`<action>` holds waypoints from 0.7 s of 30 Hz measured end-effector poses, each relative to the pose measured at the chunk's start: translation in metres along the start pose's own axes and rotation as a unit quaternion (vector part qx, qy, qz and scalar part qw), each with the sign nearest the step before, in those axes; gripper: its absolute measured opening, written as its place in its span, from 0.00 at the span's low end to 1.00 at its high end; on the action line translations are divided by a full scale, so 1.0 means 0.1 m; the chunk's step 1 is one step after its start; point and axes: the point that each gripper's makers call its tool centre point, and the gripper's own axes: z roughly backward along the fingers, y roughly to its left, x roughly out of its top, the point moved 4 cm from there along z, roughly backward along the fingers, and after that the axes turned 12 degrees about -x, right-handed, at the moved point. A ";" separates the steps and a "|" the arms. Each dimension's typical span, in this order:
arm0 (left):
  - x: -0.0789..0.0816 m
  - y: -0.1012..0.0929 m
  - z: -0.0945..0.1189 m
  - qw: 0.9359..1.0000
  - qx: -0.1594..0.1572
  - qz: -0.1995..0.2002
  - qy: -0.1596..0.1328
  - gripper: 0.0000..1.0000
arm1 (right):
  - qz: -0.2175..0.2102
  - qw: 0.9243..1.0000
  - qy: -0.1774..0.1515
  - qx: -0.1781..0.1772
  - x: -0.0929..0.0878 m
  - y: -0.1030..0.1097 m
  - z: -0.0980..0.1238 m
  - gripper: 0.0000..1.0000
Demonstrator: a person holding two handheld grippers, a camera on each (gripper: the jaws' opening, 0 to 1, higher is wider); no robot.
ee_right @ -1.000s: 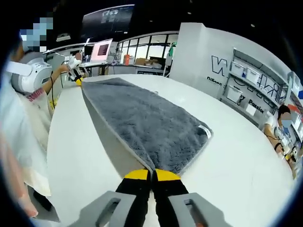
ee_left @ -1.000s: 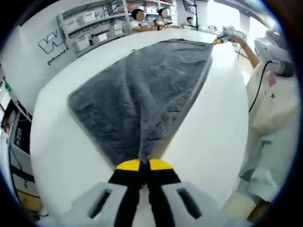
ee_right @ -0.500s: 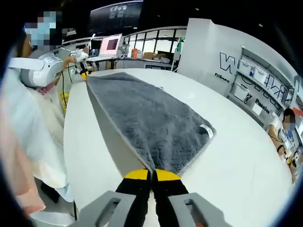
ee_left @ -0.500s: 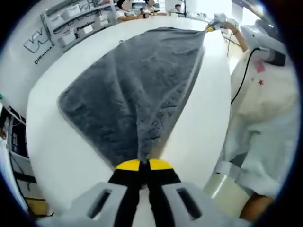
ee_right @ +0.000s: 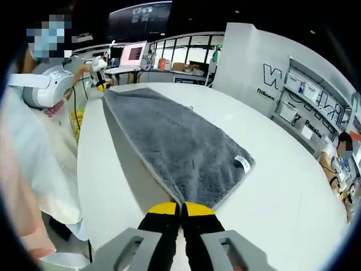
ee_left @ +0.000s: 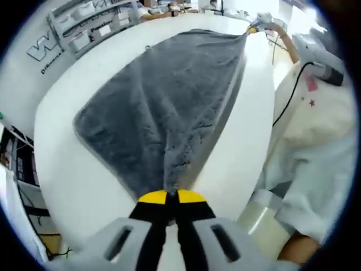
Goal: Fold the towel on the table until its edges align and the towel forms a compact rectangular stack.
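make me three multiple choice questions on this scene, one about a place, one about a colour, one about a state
1. Where does the towel lie?
A. on the white table
B. on the floor
C. on a shelf

2. What colour is the towel?
A. blue
B. grey
C. red

3. What is the left claw doing?
A. hanging open above the table
B. shut on a cup
C. shut on a towel corner

Answers:
1. A, the towel spreads across the white tabletop in both views.
2. B, its pile is grey, with a small white tag near one corner.
3. C, its yellow tips meet on the cloth; the right claw pinches another corner the same way.
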 end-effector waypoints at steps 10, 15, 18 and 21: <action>0.23 0.13 0.25 0.998 -0.008 -0.023 0.053 0.05 | 0.036 0.999 0.029 0.020 0.27 -0.21 -0.03 0.02; 0.33 0.21 0.38 0.998 -0.002 -0.029 0.053 0.05 | 0.047 0.998 0.035 0.027 0.39 -0.32 -0.04 0.02; 0.36 0.24 0.44 0.998 -0.003 -0.030 0.051 0.05 | 0.050 0.997 0.041 0.037 0.45 -0.36 -0.06 0.02; 0.42 0.29 0.54 0.999 0.002 -0.027 0.034 0.05 | 0.053 0.997 0.049 0.041 0.52 -0.43 -0.09 0.02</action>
